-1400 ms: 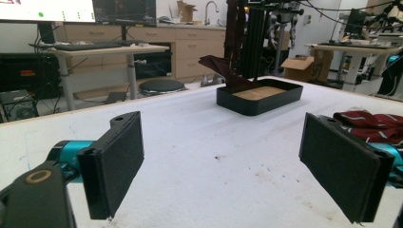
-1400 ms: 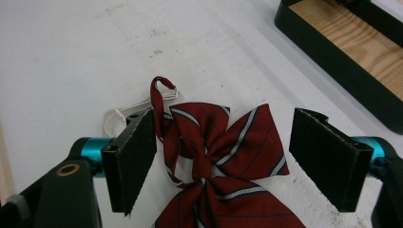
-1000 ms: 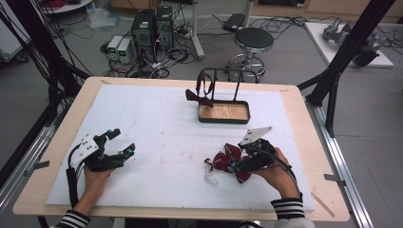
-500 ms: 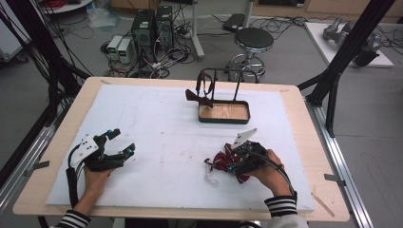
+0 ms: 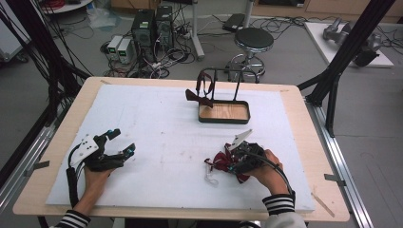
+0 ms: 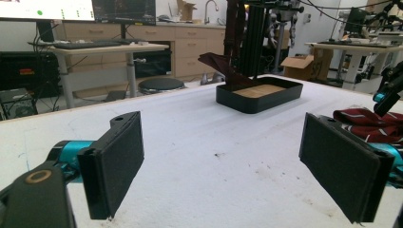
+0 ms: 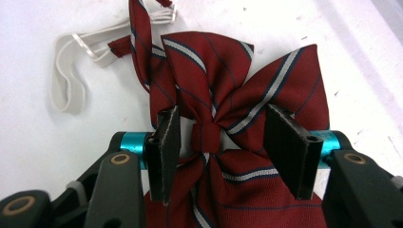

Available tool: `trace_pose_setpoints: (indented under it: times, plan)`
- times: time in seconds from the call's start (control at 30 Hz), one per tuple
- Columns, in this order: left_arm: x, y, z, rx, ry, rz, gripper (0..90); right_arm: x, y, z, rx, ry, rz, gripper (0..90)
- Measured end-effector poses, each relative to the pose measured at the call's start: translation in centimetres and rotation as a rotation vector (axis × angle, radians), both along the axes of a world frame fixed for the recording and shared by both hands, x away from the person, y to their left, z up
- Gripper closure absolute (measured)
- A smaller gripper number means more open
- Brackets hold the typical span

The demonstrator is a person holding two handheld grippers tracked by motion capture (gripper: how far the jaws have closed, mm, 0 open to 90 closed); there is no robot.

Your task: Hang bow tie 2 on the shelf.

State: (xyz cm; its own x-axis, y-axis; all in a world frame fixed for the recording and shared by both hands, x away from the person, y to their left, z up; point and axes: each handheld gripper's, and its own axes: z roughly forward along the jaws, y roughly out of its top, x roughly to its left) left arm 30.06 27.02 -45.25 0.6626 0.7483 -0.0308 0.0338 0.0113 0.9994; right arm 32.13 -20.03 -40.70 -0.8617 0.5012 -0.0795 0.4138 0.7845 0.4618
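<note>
On table, hand-held gripper (image 7: 217, 152) lower, narrower

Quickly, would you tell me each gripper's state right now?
Left gripper: open, empty.
Right gripper: jaws just closing around the bow tie, not yet gripping.

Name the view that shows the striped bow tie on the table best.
The right gripper view: the bow tie is close up, stripes and knot clear. The high view has it small and half covered; the left gripper view catches just an edge.
</note>
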Motion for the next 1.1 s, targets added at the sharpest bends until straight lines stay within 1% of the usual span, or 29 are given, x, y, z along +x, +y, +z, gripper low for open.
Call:
trace_pose_setpoints:
  times: [0.13, 0.3, 0.43, 0.5, 0.6, 0.9, 1.1]
  plan:
    - [0.0, 0.0, 0.0, -0.004, 0.001, 0.001, 15.3, 0.1, 0.0, -0.1, -0.005, 0.002, 0.005, 49.4]
    - [0.0, 0.0, 0.0, 0.001, 0.002, 0.001, 15.3, 0.2, 0.3, -0.3, -0.017, 0.005, 0.017, 51.9]
    - [0.0, 0.0, 0.0, -0.003, 0.004, 0.001, 15.3, 0.2, 0.4, -0.3, -0.022, 0.004, 0.027, 56.2]
    - [0.0, 0.0, 0.0, -0.006, 0.005, 0.001, 15.3, 0.2, 0.5, -0.4, -0.024, 0.015, 0.03, 57.0]
    - [0.0, 0.1, 0.0, -0.006, 0.005, 0.001, 15.3, 0.2, 0.6, -0.6, -0.046, 0.019, 0.043, 58.3]
    - [0.0, 0.0, 0.0, -0.002, 0.004, 0.001, 15.3, 0.1, 1.1, -0.7, -0.08, 0.017, 0.07, 69.2]
    - [0.0, 0.1, 0.0, -0.006, 0.003, 0.002, 15.3, 0.1, 1.1, -0.7, -0.081, 0.03, 0.073, 73.3]
